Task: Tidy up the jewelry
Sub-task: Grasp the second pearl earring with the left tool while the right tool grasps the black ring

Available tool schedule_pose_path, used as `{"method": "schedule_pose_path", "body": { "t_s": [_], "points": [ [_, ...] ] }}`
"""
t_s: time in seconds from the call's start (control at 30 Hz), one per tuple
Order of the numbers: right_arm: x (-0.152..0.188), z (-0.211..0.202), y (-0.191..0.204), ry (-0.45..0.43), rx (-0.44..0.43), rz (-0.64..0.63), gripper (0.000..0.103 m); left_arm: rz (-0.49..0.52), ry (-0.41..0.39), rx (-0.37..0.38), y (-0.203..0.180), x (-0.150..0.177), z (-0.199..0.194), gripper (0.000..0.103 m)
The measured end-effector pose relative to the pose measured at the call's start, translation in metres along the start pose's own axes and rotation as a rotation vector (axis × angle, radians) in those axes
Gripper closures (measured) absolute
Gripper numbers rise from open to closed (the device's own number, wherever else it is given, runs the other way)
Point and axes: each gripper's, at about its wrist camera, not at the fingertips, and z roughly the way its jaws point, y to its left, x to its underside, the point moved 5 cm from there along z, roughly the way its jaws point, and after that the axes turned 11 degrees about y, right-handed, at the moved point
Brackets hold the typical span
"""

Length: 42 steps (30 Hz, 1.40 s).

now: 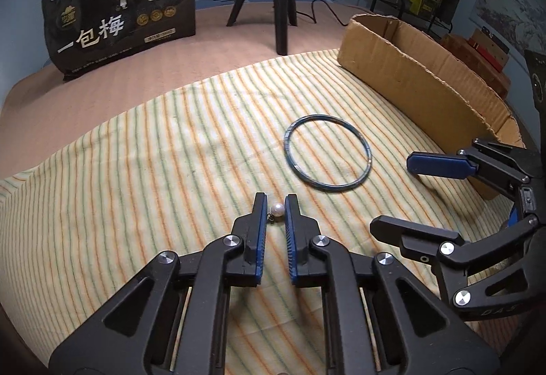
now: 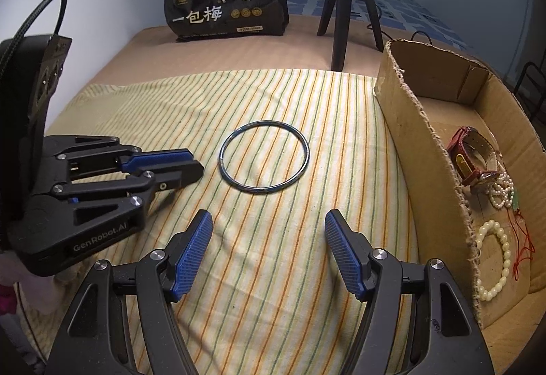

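Pearl earring (image 1: 276, 207) between left gripper (image 1: 275, 204) pads, hook half hidden.

I see matt striped cloth (image 1: 153, 153), rough torn cardboard box (image 2: 419, 149), glossy pearl (image 1: 277, 207), shiny thin bangle (image 2: 264, 156), glossy foil-look bag (image 1: 119, 9), ribbed blue pads (image 2: 191, 255).

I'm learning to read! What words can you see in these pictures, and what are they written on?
"一包梅": big white letters on the black bag.
"GenRobot.AI": on the left gripper, seen from the right wrist camera.
"DAS", cut off: on the right gripper, seen from the left wrist camera.
The bag's small print and gold seals are too small to read.
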Motion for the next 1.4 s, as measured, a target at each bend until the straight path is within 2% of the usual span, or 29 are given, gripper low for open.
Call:
{"method": "schedule_pose_path", "body": {
  "t_s": [0.57,0.7,1.07,1.4],
  "points": [
    [-0.028,0.024,0.008,0.007,0.07,0.011,0.035,-0.048,-0.005,-0.002,0.03,0.01,-0.008,0.094],
    [-0.035,0.03,0.008,0.014,0.076,0.008,0.032,-0.061,-0.006,0.007,0.033,0.011,-0.01,0.094],
    [-0.048,0.04,0.007,0.022,0.06,0.006,0.032,-0.079,-0.002,-0.003,0.036,0.011,-0.012,0.094],
    [-0.04,0.025,0.009,0.002,0.033,-0.02,0.032,-0.092,-0.019,-0.04,0.033,0.007,-0.032,0.094]
  ]
}}
